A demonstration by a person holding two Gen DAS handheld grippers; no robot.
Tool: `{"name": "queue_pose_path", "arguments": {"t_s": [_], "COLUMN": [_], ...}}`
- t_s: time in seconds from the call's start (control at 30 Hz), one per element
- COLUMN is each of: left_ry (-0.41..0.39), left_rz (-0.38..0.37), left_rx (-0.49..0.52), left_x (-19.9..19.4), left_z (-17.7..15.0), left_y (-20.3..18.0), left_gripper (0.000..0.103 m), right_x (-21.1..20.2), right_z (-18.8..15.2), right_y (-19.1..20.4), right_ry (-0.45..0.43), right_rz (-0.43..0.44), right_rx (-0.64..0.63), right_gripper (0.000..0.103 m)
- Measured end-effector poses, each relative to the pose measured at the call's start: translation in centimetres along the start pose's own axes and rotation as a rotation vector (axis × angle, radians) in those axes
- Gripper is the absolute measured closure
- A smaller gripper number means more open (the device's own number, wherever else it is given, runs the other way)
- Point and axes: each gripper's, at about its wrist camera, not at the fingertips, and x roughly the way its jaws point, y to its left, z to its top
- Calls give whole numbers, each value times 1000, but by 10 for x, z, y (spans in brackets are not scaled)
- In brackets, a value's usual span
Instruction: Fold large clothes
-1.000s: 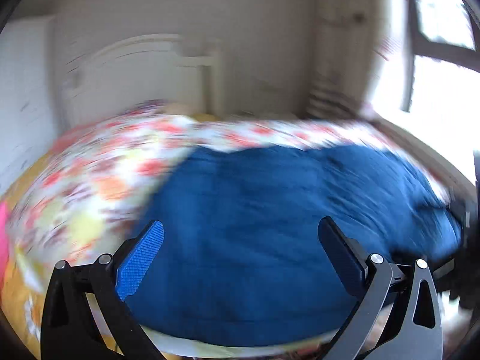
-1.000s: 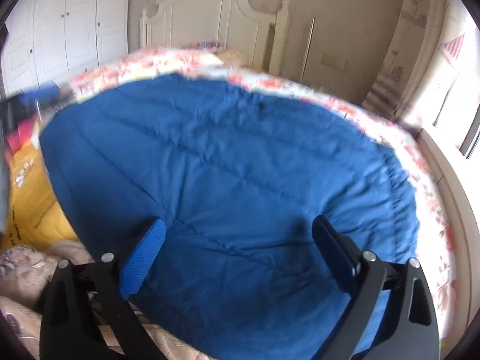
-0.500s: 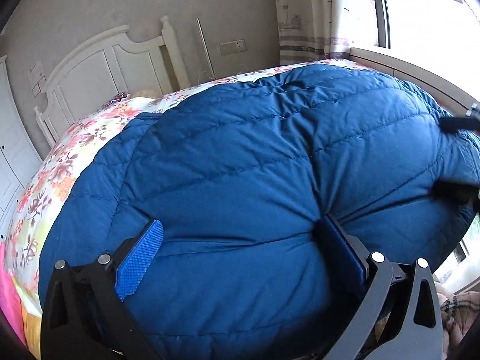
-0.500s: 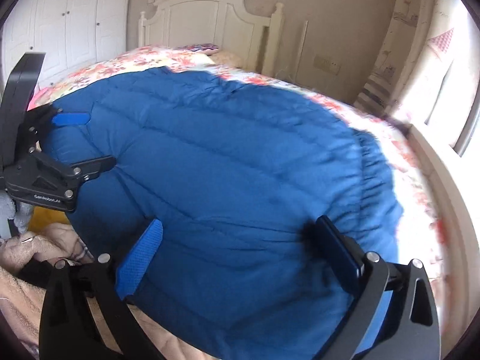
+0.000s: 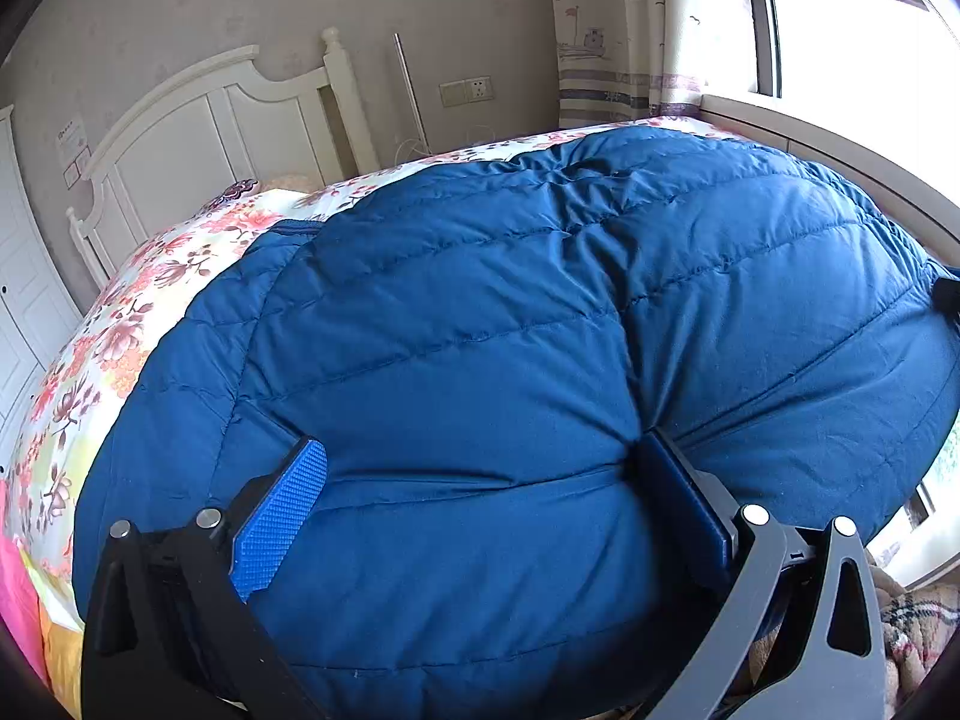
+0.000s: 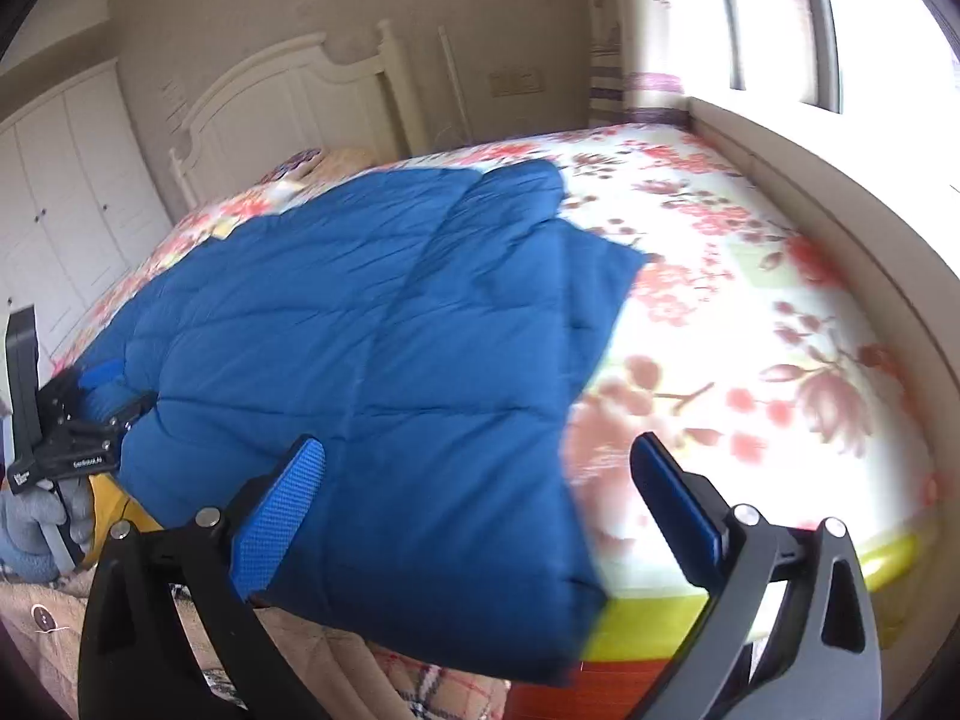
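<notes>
A large blue padded garment point(image 6: 372, 348) is spread over the floral bed cover point(image 6: 750, 312), its near hem hanging over the foot edge of the bed. Compared with half a second ago, the right wrist view is swung toward the window side: the garment's right edge, earlier filling that view, is now seen ending short of the bare floral cover, and the picture is smeared there by motion. The right gripper point(image 6: 474, 510) is held wide, with the hem seen between its fingers but no pinch visible; whether the cloth is touched cannot be told. In the left wrist view little is altered. The left gripper point(image 5: 480, 510) is also held wide, and its right pad point(image 5: 684, 498) is pressed into a dimple in the padding, from which creases radiate. The same gripper is seen at the garment's left edge in the right wrist view. It is judged that the garment is being flattened and squared before a first fold, and that no fold is yet made. A white headboard point(image 5: 198, 138) is seen beyond.
</notes>
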Motion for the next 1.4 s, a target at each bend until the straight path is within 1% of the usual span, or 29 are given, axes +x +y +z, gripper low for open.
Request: {"name": "queue_pose_path", "arguments": {"t_s": [0.1,0.17,0.3,0.33,0.4,0.53,0.63,0.67,0.73,0.77,0.8,0.83,0.97,1.0,1.07,1.13,1.2,1.27,1.3,1.4], "left_ry": [1,1,1,1,4,5,4,5,4,4,4,3,1,0,0,-2,-2,-4,-4,-7], "left_rz": [2,2,2,2,3,3,2,2,2,1,0,1,0,0,-2,-2,-2,-4,-4,-4], "left_rx": [1,1,1,1,1,0,1,2,1,0,-1,-1,-2,-2,-2,-5,-6,-5,-5,0], "left_x": [0,0,0,0,0,1,1,1,1,1,1,1,1,1,1,1,1,1,1,1], "left_z": [0,0,0,0,0,-1,-1,-1,-1,-1,-1,-1,-2,-2,-2,-2,-2,-3,-2,-2], "left_y": [0,0,0,0,1,1,2,2,1,1,2,1,1,1,1,1,0,0,0,-1], "left_gripper": [4,4,4,4,4,4,4,4,4,4,4,4,4,4,4,4,4,4,4,4], "right_x": [-13,-22,-35,-39,-47,-49,-42,-39,-38,-35,-35,-35,-31,-28,-26,-22,-14,0,9,36], "right_z": [-7,-16,-38,-46,-58,-68,-68,-66,-66,-64,-63,-61,-56,-57,-58,-53,-46,-30,-18,6], "right_y": [-14,-29,-56,-62,-65,-60,-47,-44,-33,-32,-30,-27,-14,-14,-12,-9,-5,7,13,23], "right_ry": [-18,-33,-47,-56,-82,-93,-91,-89,-96,-91,-92,-90,-65,-56,-66,-71,-57,-31,-25,11], "right_rz": [-8,2,98,136,188,262,288,299,263,245,258,292,269,272,281,287,297,259,222,166], "right_rx": [67,134,297,338,373,405,402,400,386,376,370,378,362,369,375,380,400,381,372,436], "right_gripper": [3,3,3,3,3,3,3,2,2,4,8,10,8,8,5,5,5,5,5,5]}}
